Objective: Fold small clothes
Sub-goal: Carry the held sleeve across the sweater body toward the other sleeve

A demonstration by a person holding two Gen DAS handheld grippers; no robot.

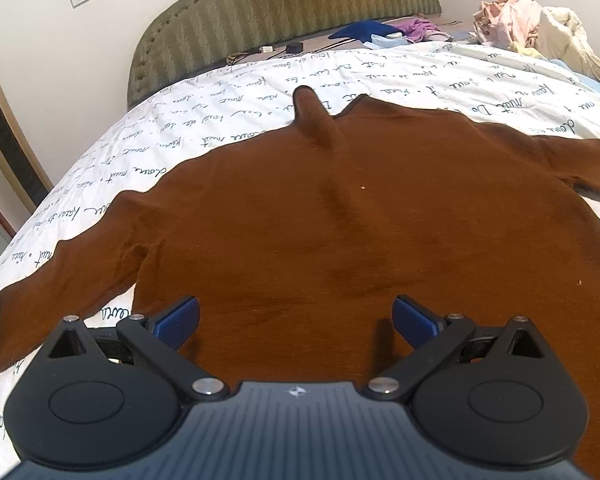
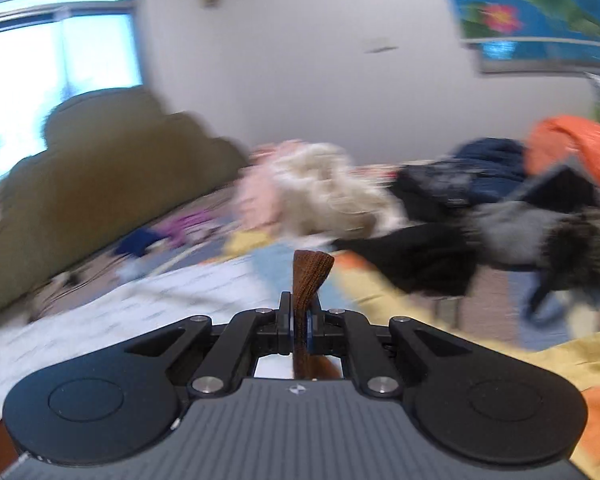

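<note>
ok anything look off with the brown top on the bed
One oddity: a ridge of fabric pokes up near the collar of the brown top, which otherwise lies flat on the bedsheet.

Left gripper (image 1: 296, 318): jaws spread wide, blue pads (image 1: 178, 320) well apart, nothing pinched between them.
Left gripper pose: tilted downward, hovering over the brown sweater (image 1: 340, 220).
Right gripper (image 2: 300, 328): jaws closed tight, clamping a fold of brown knit fabric (image 2: 306, 276) that sticks up past the fingertips.
Right gripper pose: pointing nearly level; its view is blurred.
</note>
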